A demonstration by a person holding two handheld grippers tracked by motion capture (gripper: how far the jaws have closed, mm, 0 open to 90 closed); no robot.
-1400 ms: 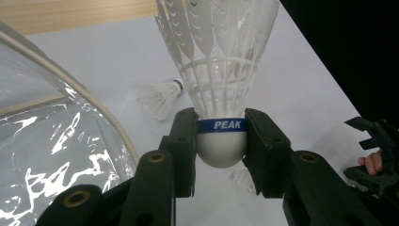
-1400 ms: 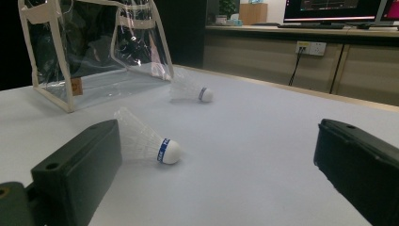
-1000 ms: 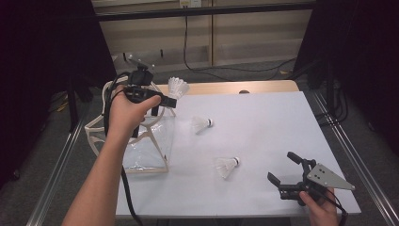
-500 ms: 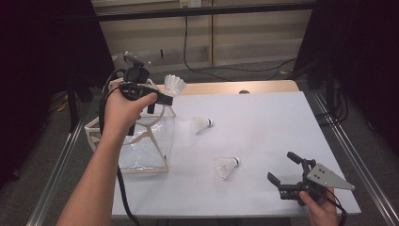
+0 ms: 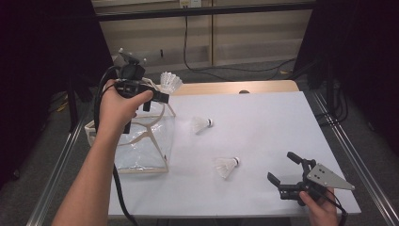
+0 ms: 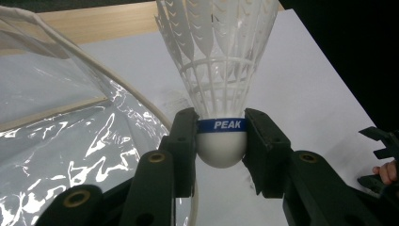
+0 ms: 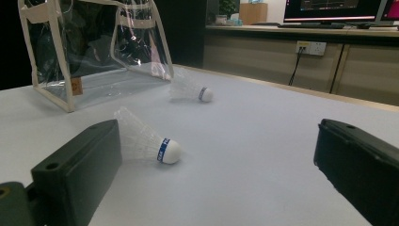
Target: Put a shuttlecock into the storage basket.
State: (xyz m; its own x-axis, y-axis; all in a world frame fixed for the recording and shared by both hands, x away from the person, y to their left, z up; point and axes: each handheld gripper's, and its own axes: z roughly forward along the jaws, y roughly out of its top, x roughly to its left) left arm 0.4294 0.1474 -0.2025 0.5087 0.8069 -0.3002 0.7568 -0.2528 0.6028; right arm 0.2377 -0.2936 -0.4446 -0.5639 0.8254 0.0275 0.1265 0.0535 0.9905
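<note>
My left claw (image 6: 221, 146) pinches a shuttlecock (image 6: 219, 70) by its cork, above the clear bag (image 5: 141, 141) at the counter's far left. Risk: released off-centre, it strikes the rim and rolls away.

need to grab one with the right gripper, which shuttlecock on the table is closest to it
The shuttlecock lying nearer the table's front edge, just left of the open right gripper. The other loose shuttlecock lies farther back, beside the clear bag.
</note>
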